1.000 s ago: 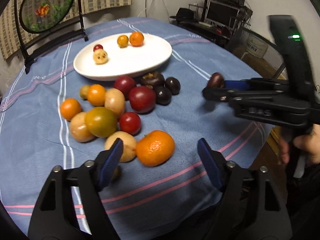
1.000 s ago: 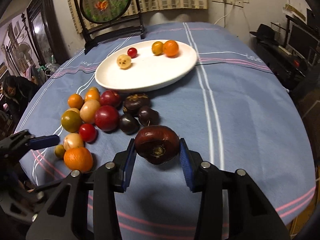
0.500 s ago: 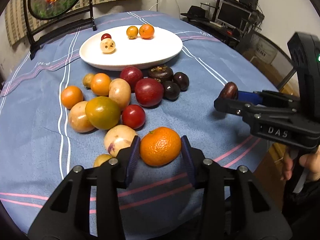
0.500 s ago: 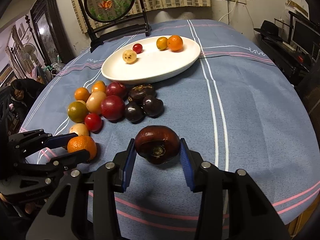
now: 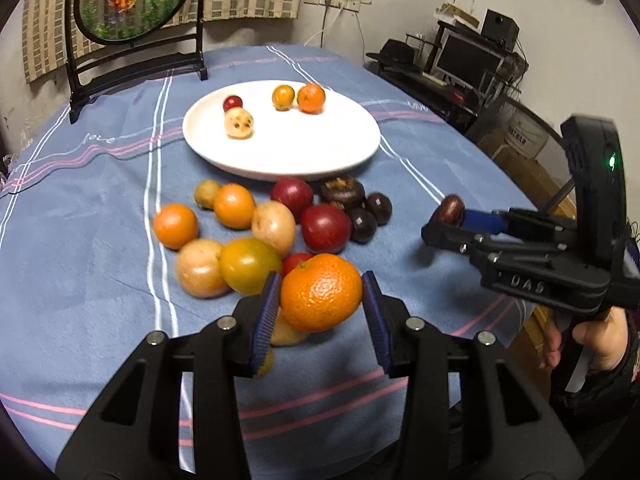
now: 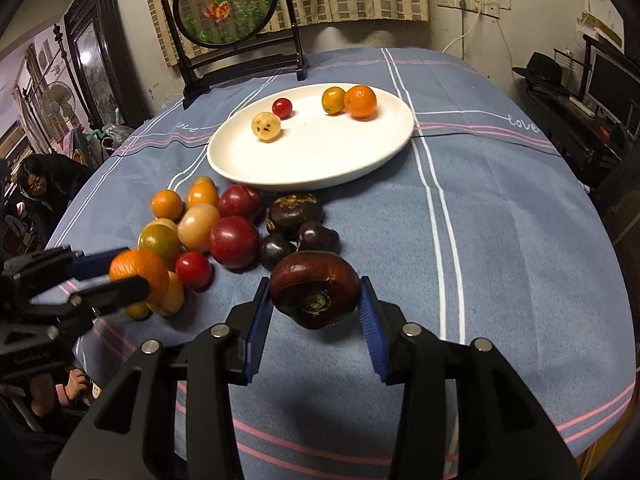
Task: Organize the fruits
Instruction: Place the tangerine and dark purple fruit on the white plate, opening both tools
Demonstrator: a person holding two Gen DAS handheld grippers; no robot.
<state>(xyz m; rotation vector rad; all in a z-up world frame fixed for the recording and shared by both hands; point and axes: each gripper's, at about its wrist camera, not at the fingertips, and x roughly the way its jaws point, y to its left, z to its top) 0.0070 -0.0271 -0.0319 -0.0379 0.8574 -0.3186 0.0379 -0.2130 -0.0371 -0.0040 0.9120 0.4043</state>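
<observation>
Left hand-held gripper point(image 5: 320, 308) clamped on a large orange mandarin point(image 5: 320, 297), blue pads pressed to both its sides, lifted clear of the blue striped cloth on the counter point(image 5: 100, 240). Just ahead of and left of that hand-held gripper, a loose cluster of fruit on the cloth: a green-yellow tomato point(image 5: 249, 266), a pale tan fruit point(image 5: 199, 267), two small oranges point(image 5: 175, 226) and point(image 5: 234, 205), another tan fruit point(image 5: 274, 228), two dark red plums point(image 5: 326, 228) and point(image 5: 292, 195), then three dark purple-brown fruits point(image 5: 342, 191) at the cluster's right edge. Beneath the mandarin, partly hidden, a pale fruit and a small yellowish one by the left pad. Farther ahead, past the cluster, a white oval plate point(image 5: 340, 156) holding a spotted pale fruit point(image 5: 239, 123), a small red one point(image 5: 233, 102), a yellow-orange one point(image 5: 283, 97) and a small orange point(image 5: 311, 98). Right hand-held gripper point(image 6: 316, 312) clamped on a dark brown, glossy round fruit point(image 6: 315, 289), stem scar facing the camera, held above the cloth, near the dark fruits of the cluster ahead and to its left. Seen from the left wrist, off to the right and well apart from the mandarin. Behind the plate, a round painted screen on a black stand point(image 6: 226, 4).
</observation>
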